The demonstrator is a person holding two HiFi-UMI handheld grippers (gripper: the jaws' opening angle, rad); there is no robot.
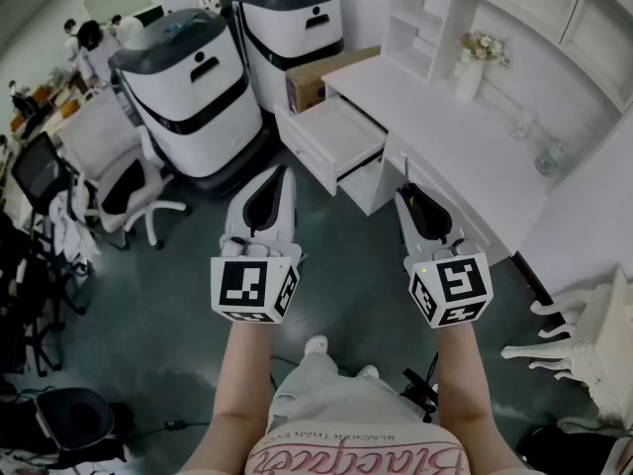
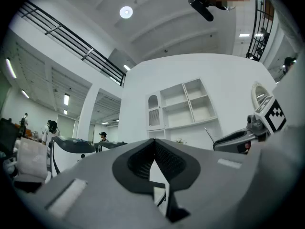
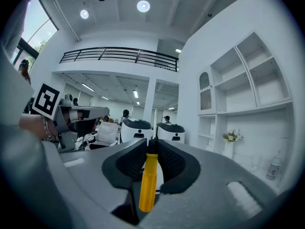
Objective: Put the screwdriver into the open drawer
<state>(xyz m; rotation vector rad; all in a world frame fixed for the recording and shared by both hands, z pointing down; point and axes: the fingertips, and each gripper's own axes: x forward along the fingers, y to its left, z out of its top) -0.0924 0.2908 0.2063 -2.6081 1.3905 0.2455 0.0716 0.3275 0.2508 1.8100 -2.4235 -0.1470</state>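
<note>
Room: large white-walled workspace with a dark floor, and people at workstations along the far left side.

Fixed furniture: white desk against the right wall, with a white shelf unit standing on its far end. Open drawer pulled out of the desk's near-left corner toward the room.

On the desk: white vase of flowers near the shelves; clear bottle further right.

Beside the desk: brown cardboard box just behind the drawer. Two tall white-and-grey machines stand side by side to the left of it. White office chair is left of the nearer machine.

Left gripper: held over the floor and tilted slightly upward. Its own view shows the dark ribbed pads closed together with nothing between them.

Right gripper: held level over the floor, in front of the desk's edge, beside the left gripper but apart from it. Jaws clamped on the screwdriver. The yellow handle runs back between the pads toward the camera, the black collar sits at the pad tips, and the thin shaft pokes out past them.

Screwdriver location: in the right gripper, in the air, short of the open drawer and to its right in the head view, not touching the drawer or the desk.

Operator: bare forearms behind each gripper's marker cube.
</note>
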